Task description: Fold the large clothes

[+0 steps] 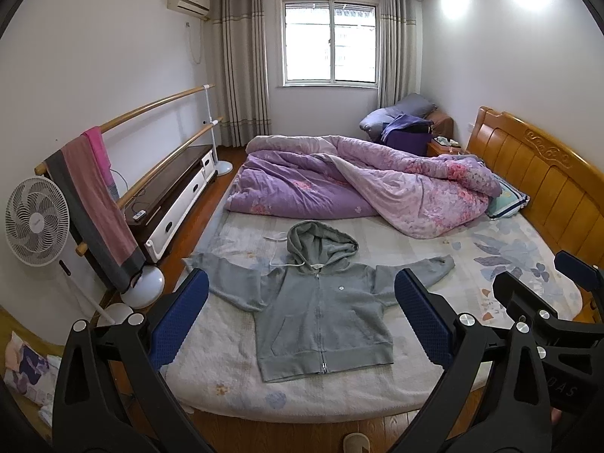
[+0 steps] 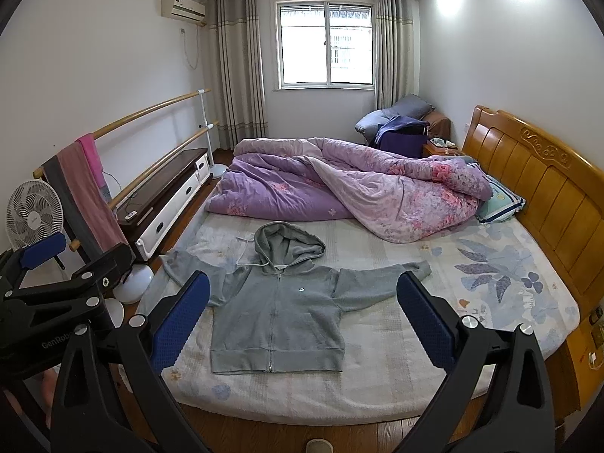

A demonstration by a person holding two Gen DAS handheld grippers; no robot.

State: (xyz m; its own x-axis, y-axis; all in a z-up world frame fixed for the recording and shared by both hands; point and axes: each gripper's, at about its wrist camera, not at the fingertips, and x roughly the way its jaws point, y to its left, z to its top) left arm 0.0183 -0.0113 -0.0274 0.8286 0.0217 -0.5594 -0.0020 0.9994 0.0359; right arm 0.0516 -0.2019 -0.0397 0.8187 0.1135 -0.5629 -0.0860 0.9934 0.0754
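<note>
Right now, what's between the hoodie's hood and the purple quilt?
Only bare floral sheet: the grey hoodie lies flat, its hood stopping short of the quilt. A white drawstring trails left. Both wrist views show it.

bed [image 1: 509,264] w/ floral sheet | grey hoodie [image 1: 321,309] flat, zipped, sleeves out | purple quilt [image 1: 358,185] bunched behind hoodie | pillow [image 1: 507,198] beside quilt

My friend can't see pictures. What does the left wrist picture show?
A gray zip-up hoodie lies flat, front up, sleeves spread, on a bed, seen between the open blue-padded fingers of the left tool. A rumpled purple quilt is bunched behind it, a white fan stands to the left, and the right tool shows at the right edge.
</note>
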